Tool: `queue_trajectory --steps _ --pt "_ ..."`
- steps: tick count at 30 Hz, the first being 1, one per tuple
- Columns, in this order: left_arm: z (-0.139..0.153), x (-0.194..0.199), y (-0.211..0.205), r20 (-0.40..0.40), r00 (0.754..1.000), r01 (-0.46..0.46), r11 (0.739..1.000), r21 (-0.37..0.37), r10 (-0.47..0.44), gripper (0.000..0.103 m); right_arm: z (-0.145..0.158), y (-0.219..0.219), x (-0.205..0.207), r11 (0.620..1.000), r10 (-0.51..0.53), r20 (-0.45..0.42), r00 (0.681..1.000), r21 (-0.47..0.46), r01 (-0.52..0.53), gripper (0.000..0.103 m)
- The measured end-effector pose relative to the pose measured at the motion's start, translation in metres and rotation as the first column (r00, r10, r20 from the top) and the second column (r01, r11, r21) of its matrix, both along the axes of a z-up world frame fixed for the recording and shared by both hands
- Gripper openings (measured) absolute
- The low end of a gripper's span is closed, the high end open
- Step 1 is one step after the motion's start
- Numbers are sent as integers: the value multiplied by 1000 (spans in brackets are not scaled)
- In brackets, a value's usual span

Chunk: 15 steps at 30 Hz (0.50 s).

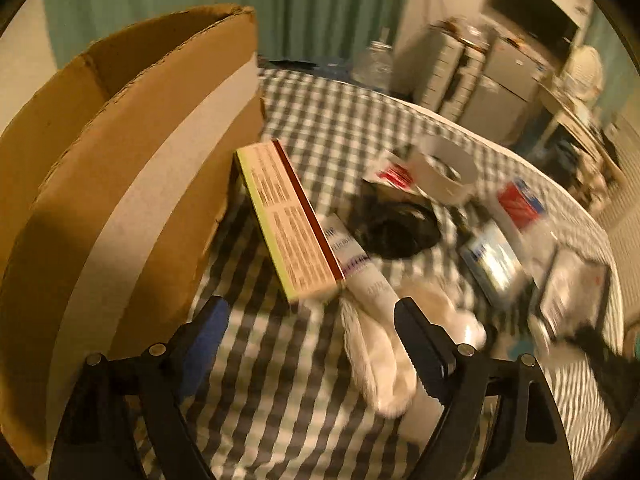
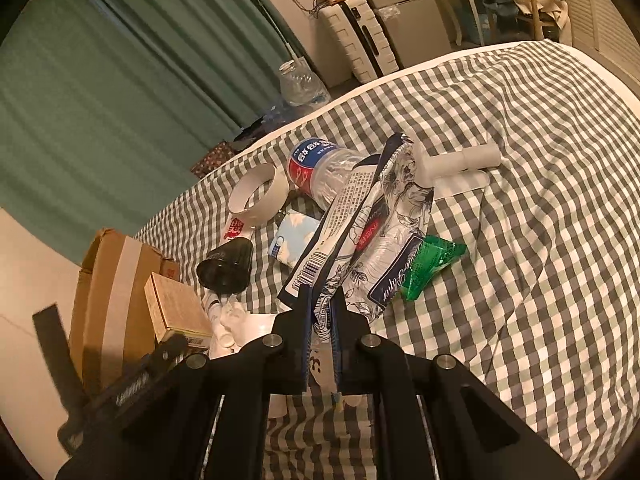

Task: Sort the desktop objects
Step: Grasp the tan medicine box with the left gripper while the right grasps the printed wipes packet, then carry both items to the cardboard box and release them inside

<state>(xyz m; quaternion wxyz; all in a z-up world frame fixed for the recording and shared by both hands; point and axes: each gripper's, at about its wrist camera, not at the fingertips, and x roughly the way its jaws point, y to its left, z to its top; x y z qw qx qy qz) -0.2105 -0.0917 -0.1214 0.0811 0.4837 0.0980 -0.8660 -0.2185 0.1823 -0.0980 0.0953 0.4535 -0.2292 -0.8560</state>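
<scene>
Checked bedspread (image 2: pixel 520 200), right claw (image 2: pixel 321 312) clamping tissue pack (image 2: pixel 384 216)

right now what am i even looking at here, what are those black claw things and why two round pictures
Each black claw is a hand-held gripper carried by a person; a fisheye camera on each looks along its fingers. The left view shows the left hand-held gripper open, holding nothing, over a checked cloth, near a cardboard box, a yellow carton and a white sock. The right view shows the right hand-held gripper shut on a floral tissue pack. Behind lie a plastic bottle, a tape roll and a black cup.
</scene>
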Motion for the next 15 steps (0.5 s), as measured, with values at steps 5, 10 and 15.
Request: queue_trajectory --steps 5,10,15 --pt "-13 -23 -6 44 997 -55 998 -22 56 34 -1 1 -1 1000 17 -6 1000 17 -17 8" --pt "-1 -12 -9 11 1000 -20 999 42 19 32 4 -7 0 998 57 -29 998 36 -56 8" --pt "36 12 -6 -93 994 65 991 118 -54 30 20 -19 9 994 112 -53 992 10 -112 8"
